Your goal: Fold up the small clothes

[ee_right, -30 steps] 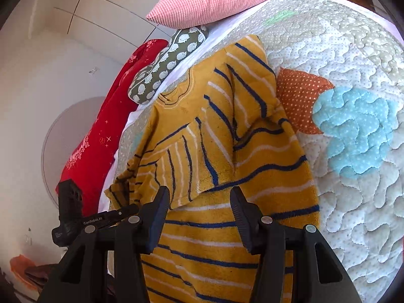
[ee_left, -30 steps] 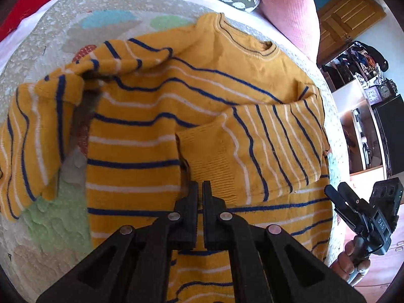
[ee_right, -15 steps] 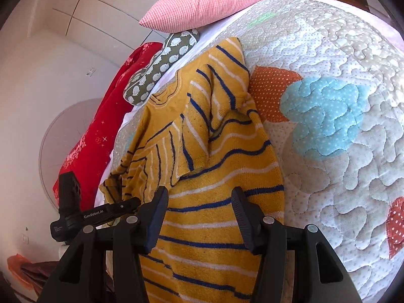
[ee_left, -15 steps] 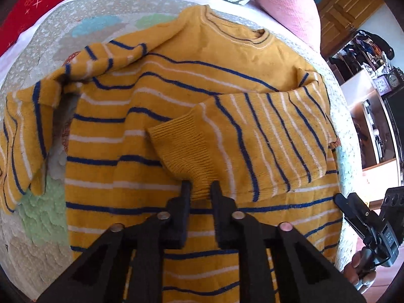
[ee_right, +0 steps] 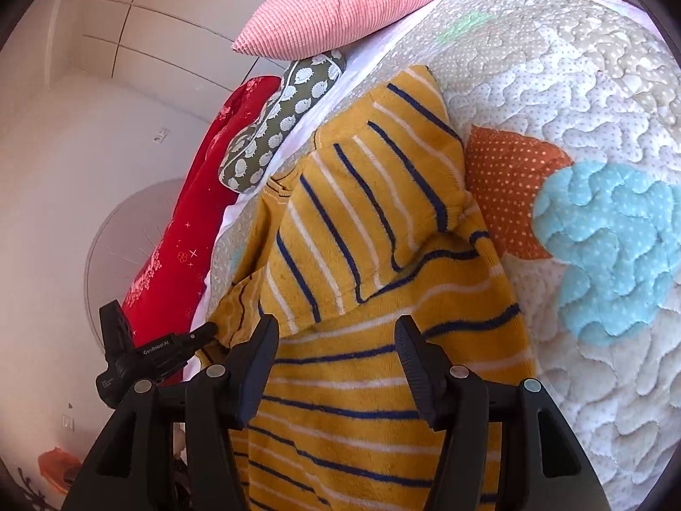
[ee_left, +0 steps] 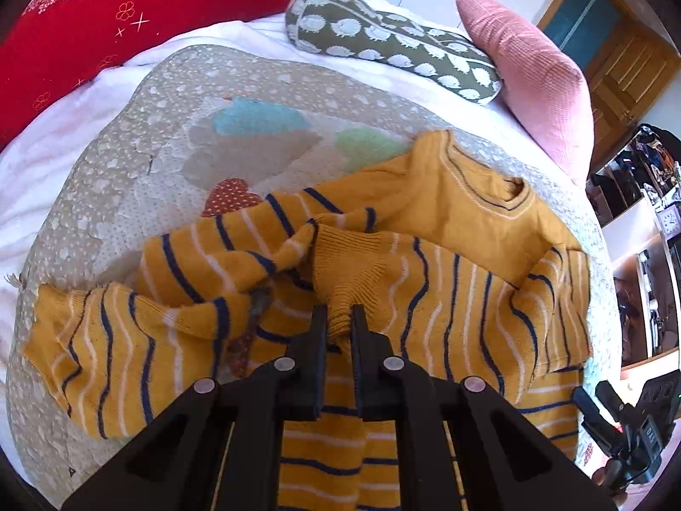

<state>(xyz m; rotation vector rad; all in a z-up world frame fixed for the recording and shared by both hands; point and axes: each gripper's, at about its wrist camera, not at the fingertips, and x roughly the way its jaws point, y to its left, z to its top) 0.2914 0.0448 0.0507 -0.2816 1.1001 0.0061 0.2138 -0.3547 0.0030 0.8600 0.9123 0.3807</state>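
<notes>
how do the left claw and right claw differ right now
The left claw is shut on the ribbed sleeve cuff of the yellow striped sweater; the right claw is open and holds nothing. The left one has lifted cloth bunched between its fingers; the right one hovers over flat sweater fabric. Both are black, two-fingered, and over the same sweater.

You had a small mustard-yellow knit sweater with navy and white stripes (ee_left: 447, 298) (ee_right: 374, 255) lying rumpled on the bed, neckline toward the pillows, one sleeve folded across its chest with the ribbed cuff raised, the other sleeve sprawled sideways.
</notes>
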